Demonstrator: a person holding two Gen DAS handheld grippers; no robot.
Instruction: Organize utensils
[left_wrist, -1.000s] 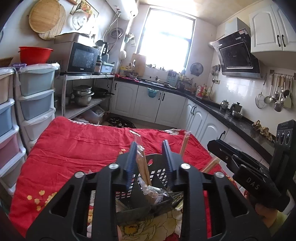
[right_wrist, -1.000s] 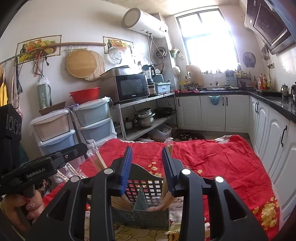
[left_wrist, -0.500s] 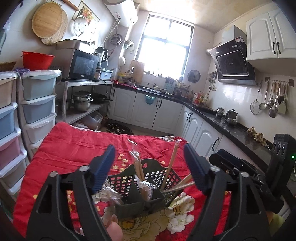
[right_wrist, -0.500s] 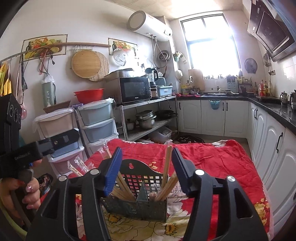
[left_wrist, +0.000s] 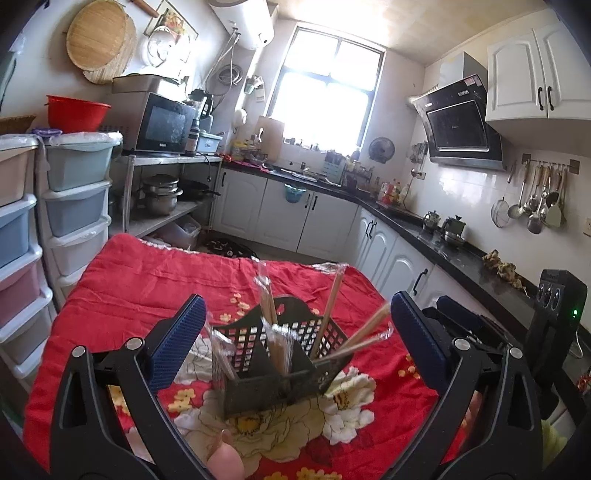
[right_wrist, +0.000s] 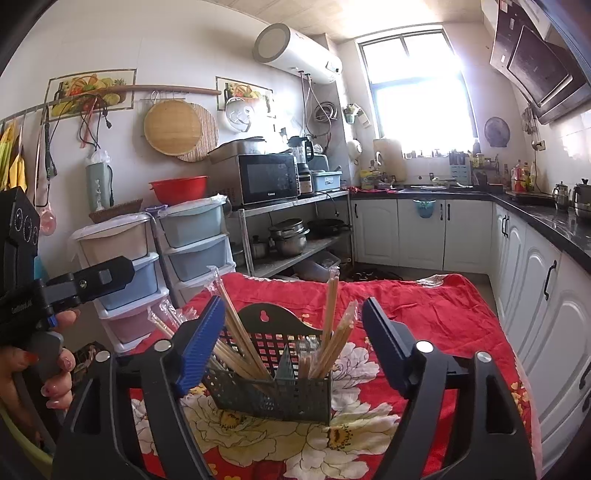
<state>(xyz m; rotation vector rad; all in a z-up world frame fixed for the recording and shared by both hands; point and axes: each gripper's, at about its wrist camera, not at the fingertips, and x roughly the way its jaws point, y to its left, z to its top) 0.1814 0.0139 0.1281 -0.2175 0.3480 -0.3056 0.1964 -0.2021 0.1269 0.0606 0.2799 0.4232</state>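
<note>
A dark grey perforated utensil caddy (left_wrist: 280, 373) stands on the red flowered cloth (left_wrist: 147, 280). It holds several wrapped wooden chopsticks (left_wrist: 332, 314) that lean out of its compartments. My left gripper (left_wrist: 295, 332) is open and empty, its blue pads wide apart on either side of the caddy, a little back from it. In the right wrist view the same caddy (right_wrist: 273, 384) with chopsticks (right_wrist: 332, 306) stands between the blue pads of my right gripper (right_wrist: 293, 339), which is open and empty too. The left gripper's body (right_wrist: 55, 291) shows at the left there.
Stacked plastic drawers (left_wrist: 74, 206) stand left of the table. A metal shelf with a microwave (left_wrist: 162, 125) and pots is behind them. White cabinets (right_wrist: 546, 295) and a black counter (left_wrist: 443, 243) run along the right. The right gripper's body (left_wrist: 554, 314) is at the right edge.
Both grippers have opened wide and pulled back and up from the caddy. The wrapped chopsticks that sat between the left jaws now stand in the caddy.
</note>
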